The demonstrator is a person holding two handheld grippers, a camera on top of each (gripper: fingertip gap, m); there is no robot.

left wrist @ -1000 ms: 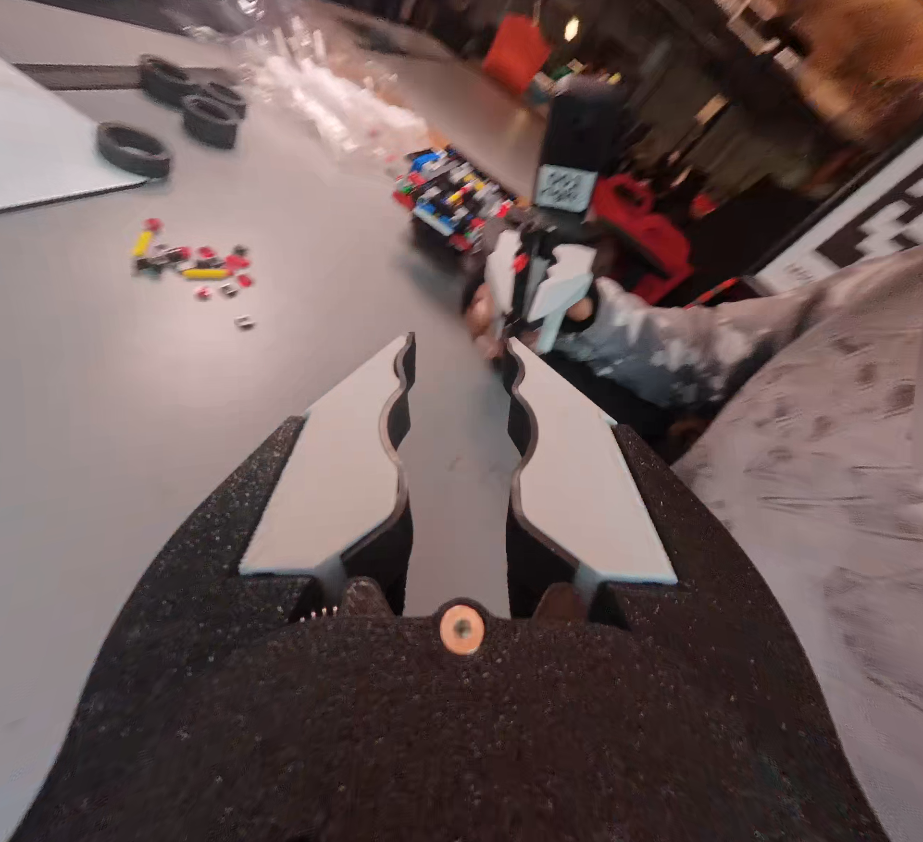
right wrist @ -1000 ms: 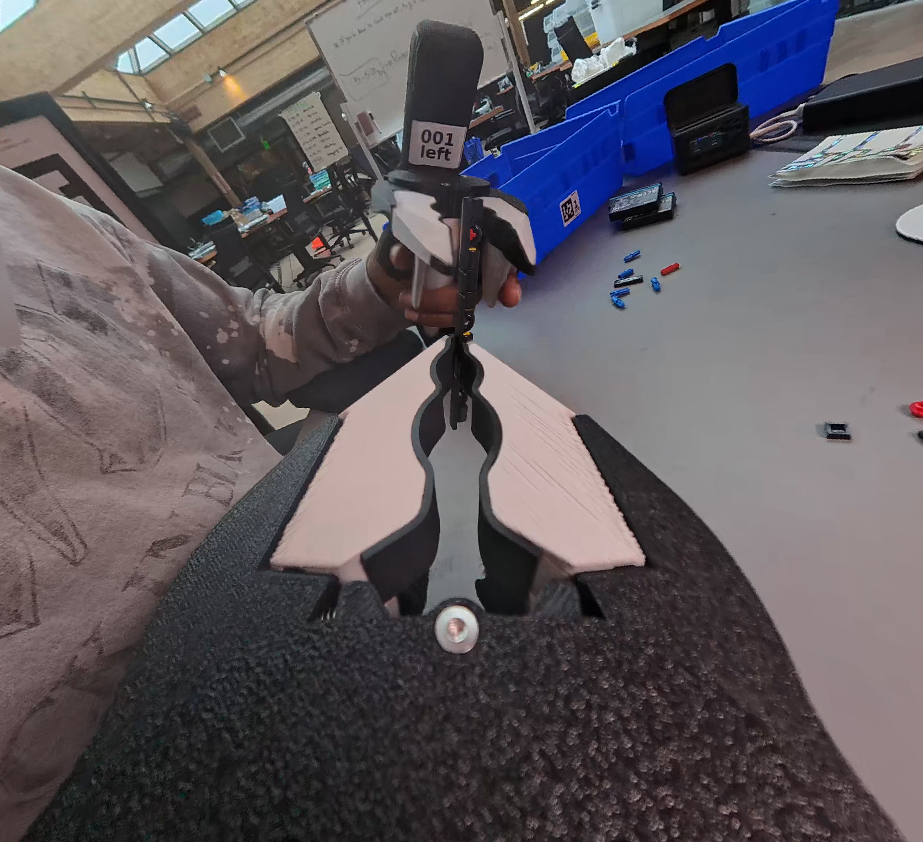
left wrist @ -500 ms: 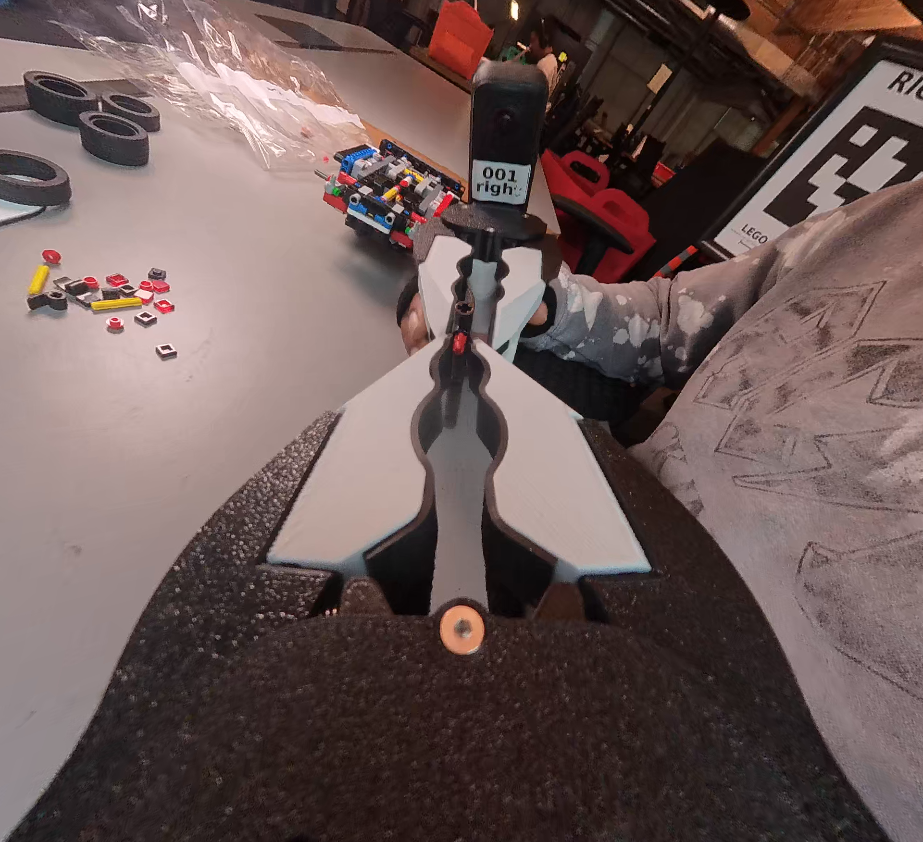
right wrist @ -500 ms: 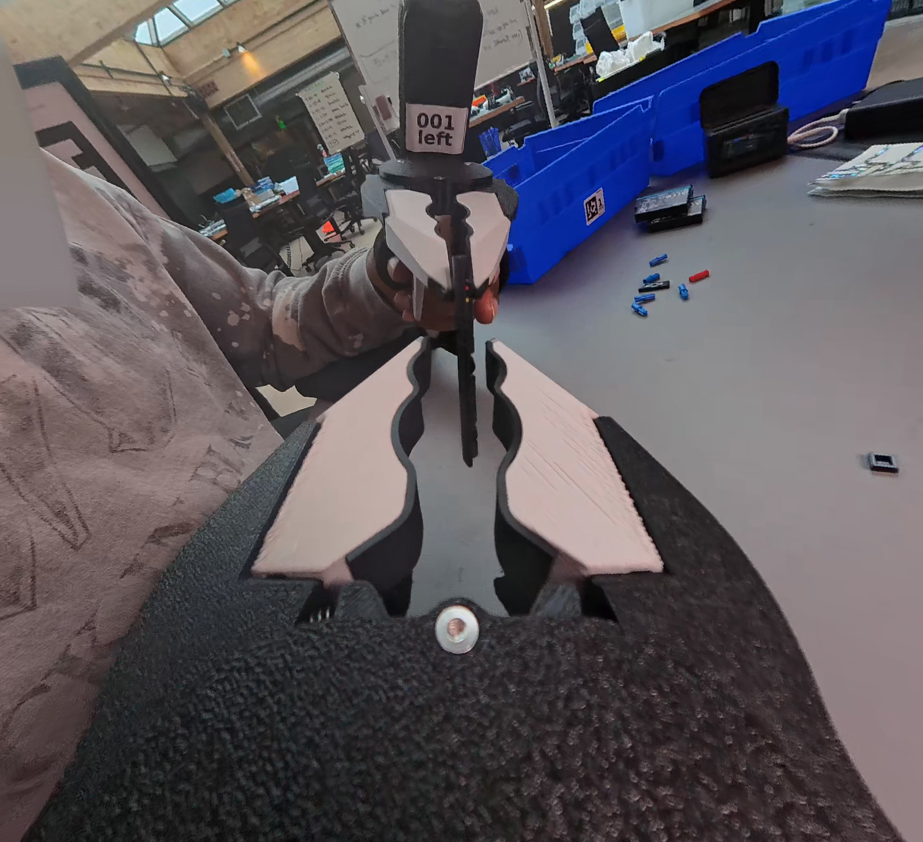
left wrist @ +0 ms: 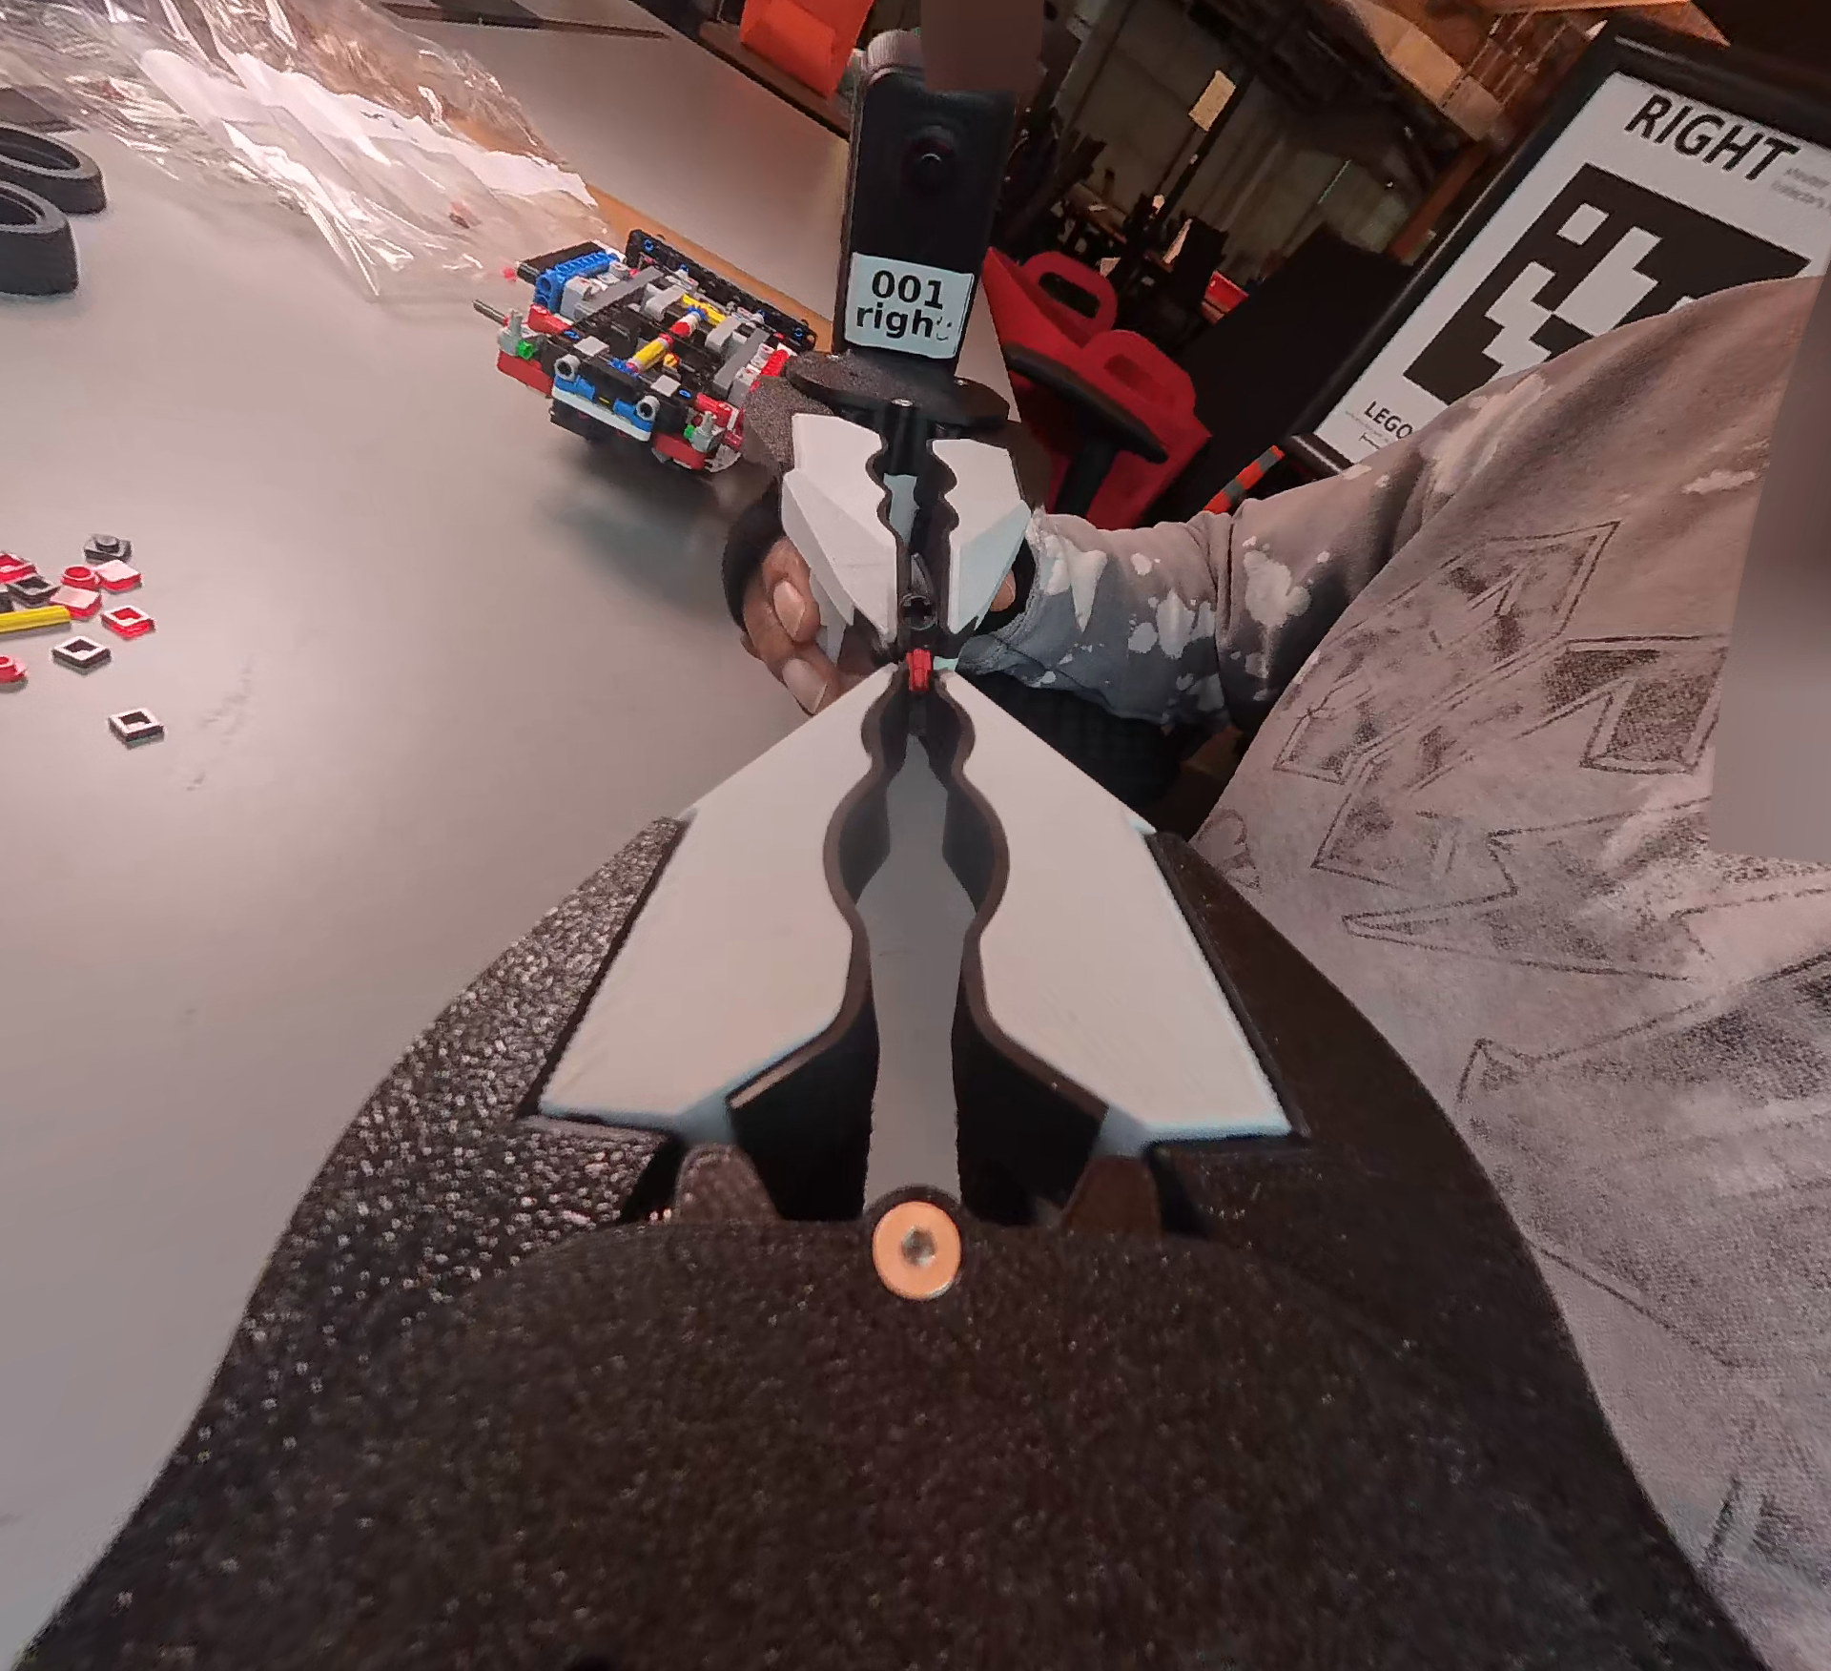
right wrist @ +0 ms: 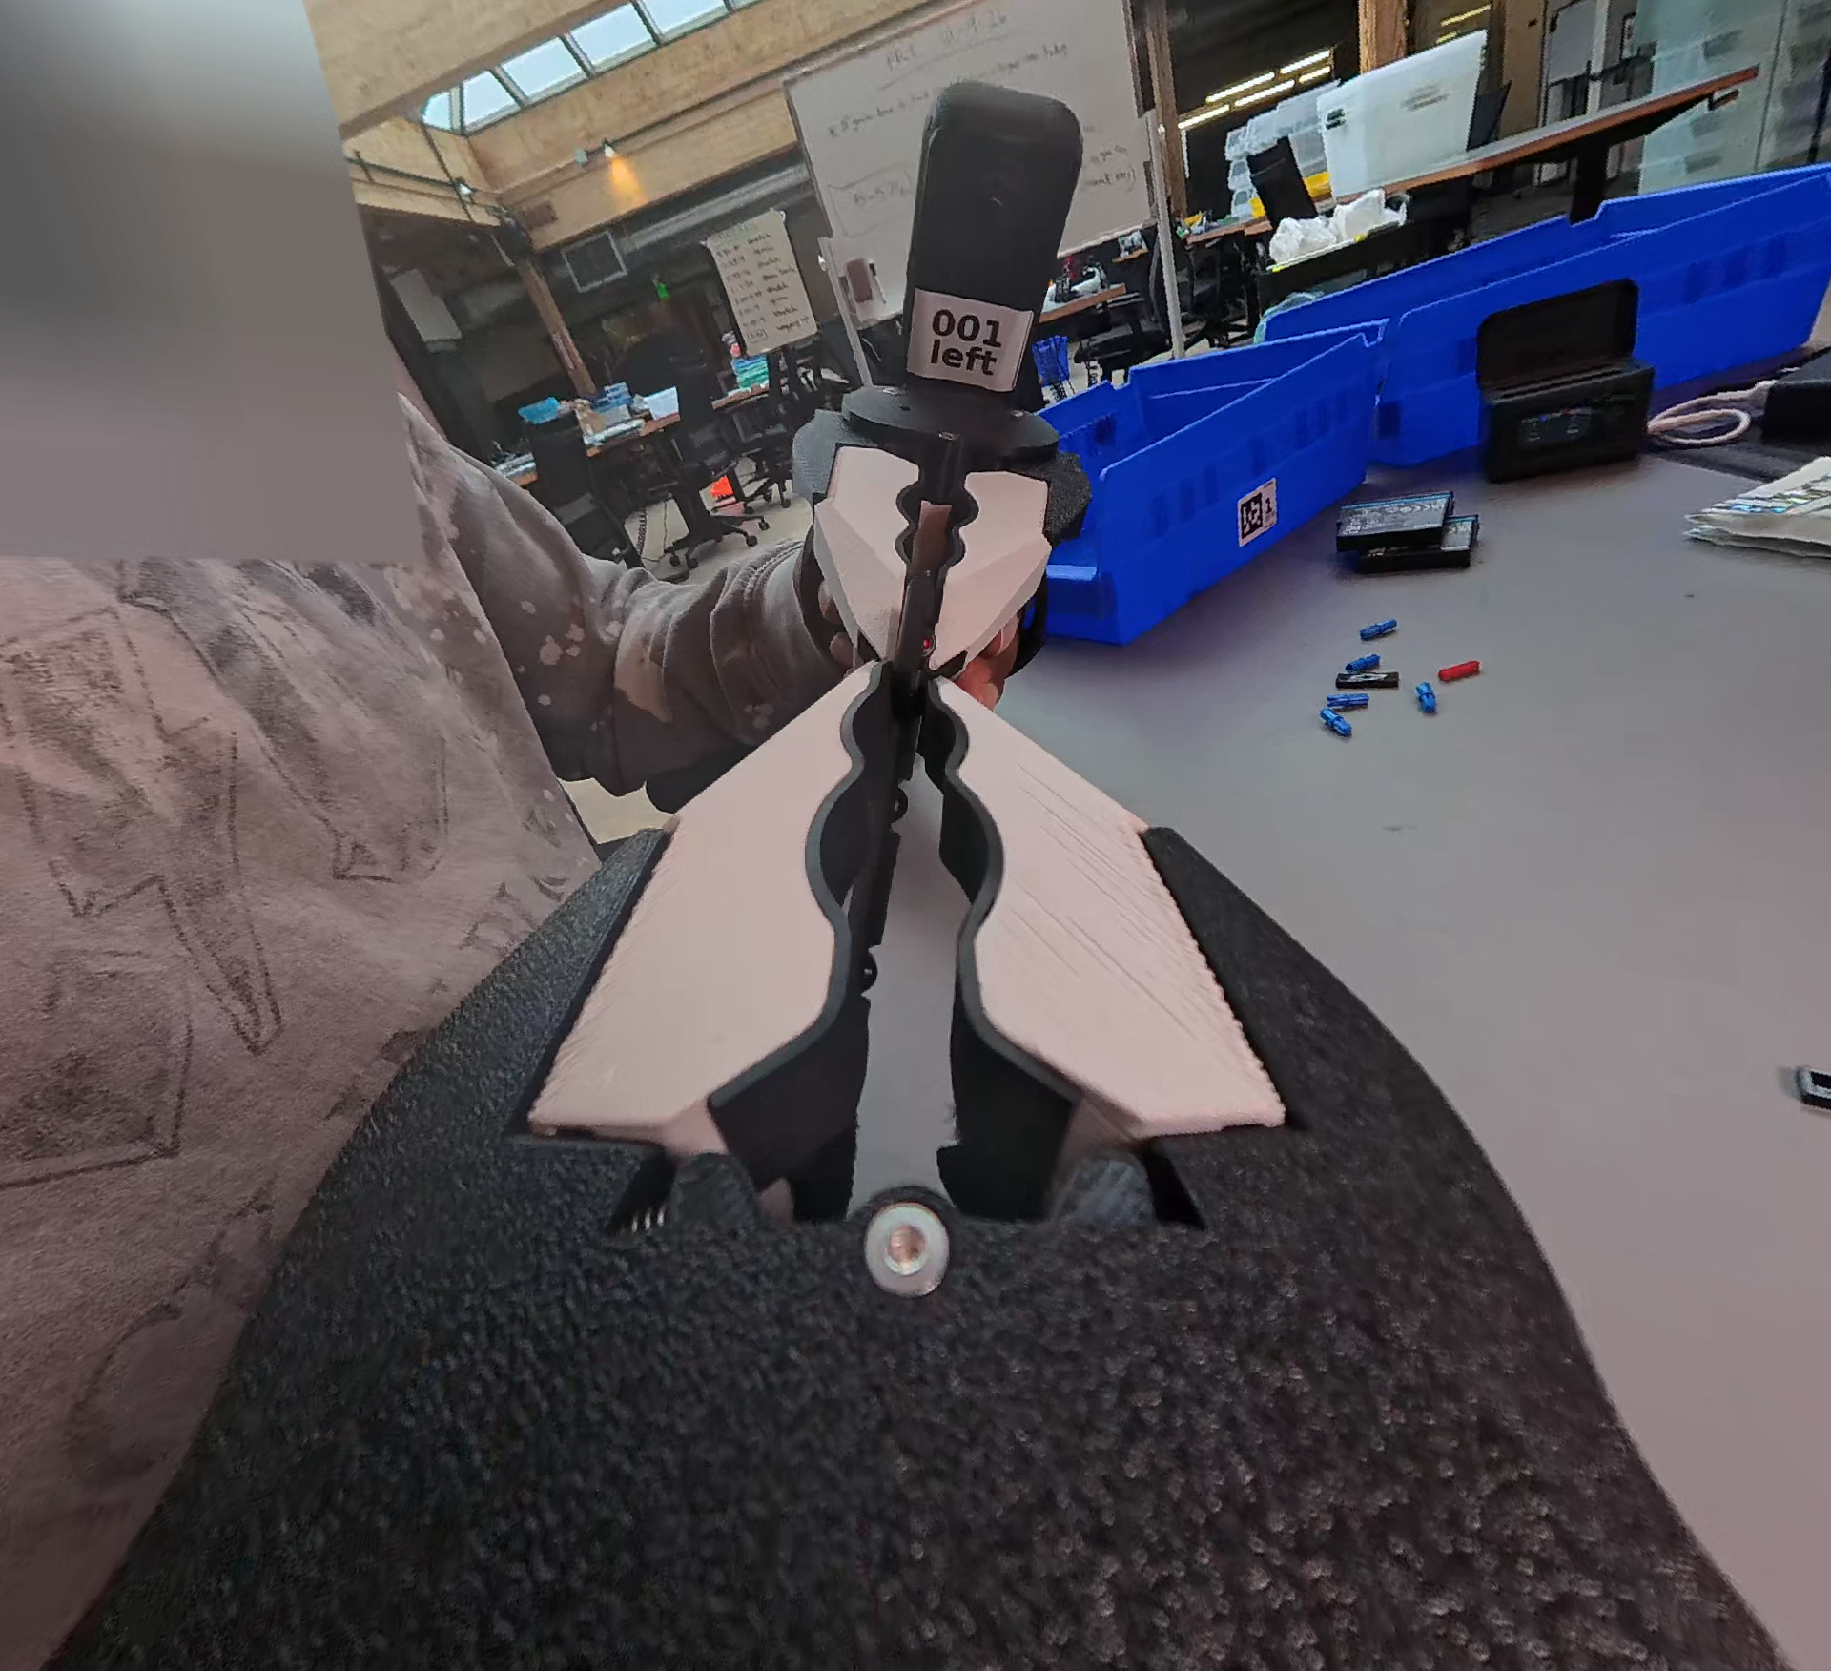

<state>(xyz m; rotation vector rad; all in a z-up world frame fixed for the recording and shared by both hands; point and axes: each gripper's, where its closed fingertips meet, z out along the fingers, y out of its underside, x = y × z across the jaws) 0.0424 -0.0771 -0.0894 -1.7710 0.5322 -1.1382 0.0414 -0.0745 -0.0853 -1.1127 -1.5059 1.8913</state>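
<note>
A white printed sticker is sitting on a black camera, and a framed sign is standing right of it. Behind the other stickered camera, a handwritten whiteboard is standing.

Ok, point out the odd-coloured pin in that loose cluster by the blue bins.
The red pin, at the cluster's right edge; the other pins are blue.

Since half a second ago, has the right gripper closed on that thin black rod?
Yes. The right gripper stood open around the black rod then; now its tips pinch it, in front of the blue bin.
</note>
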